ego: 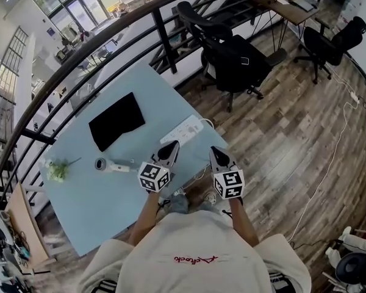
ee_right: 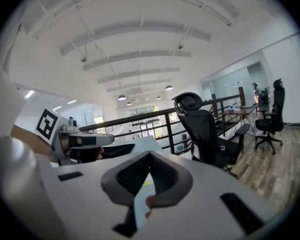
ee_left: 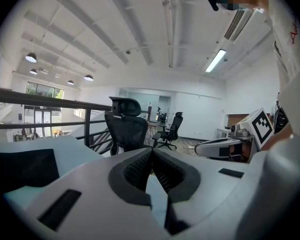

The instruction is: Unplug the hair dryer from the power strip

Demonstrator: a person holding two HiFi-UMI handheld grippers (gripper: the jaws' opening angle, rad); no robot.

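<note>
A white power strip (ego: 184, 130) lies near the right edge of the light blue table (ego: 91, 203). The hair dryer (ego: 110, 164), grey with a round nozzle, lies further left on the table. I cannot trace its cord or see its plug. My left gripper (ego: 172, 145) hovers over the table's near right edge, just short of the strip, with jaws shut and empty (ee_left: 151, 150). My right gripper (ego: 214, 151) hangs beside it past the table edge over the floor, also shut on nothing (ee_right: 150, 154). Each gripper view shows the other gripper alongside.
A black mat (ego: 116, 121) lies on the table behind the hair dryer, and a small green plant (ego: 57, 170) stands at the left. A dark railing (ego: 161, 35) runs behind the table. A black office chair (ego: 232, 57) stands on the wooden floor beyond.
</note>
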